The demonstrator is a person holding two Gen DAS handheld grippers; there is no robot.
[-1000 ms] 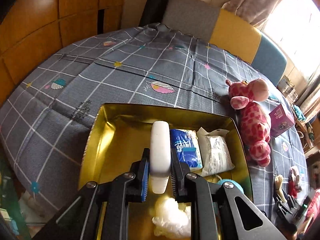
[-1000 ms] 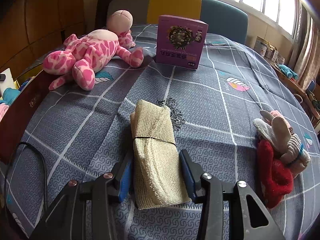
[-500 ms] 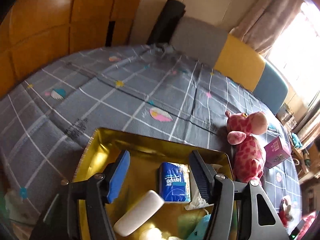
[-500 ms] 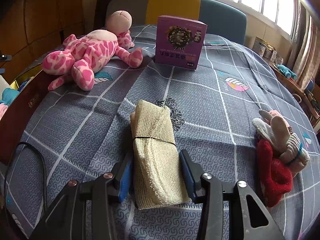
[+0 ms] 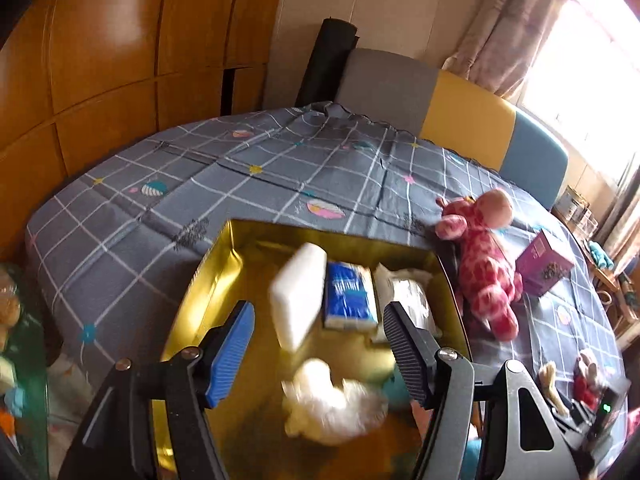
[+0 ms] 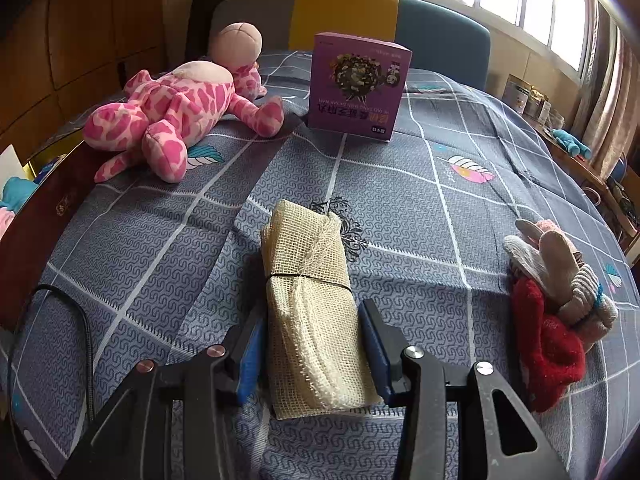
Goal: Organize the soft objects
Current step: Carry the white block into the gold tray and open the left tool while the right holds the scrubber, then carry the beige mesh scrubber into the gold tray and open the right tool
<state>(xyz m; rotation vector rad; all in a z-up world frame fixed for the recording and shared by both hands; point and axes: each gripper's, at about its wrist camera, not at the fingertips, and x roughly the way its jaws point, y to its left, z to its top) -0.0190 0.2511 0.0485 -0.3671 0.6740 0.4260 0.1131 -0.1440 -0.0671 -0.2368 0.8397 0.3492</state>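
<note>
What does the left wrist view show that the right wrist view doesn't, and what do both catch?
Left wrist only: the gold tin's inside with a white sponge, blue tissue pack and white fluffy toy, under the opening left gripper.

Right wrist only: the right gripper around a mesh cloth roll.

Both: the pink plush giraffe and purple box.

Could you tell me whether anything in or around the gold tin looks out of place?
Yes: the purple cardboard box stands upright on the bedspread among soft things, the only rigid item there. In the gold tin, the white sponge lies askew beside the tissue pack.
</note>
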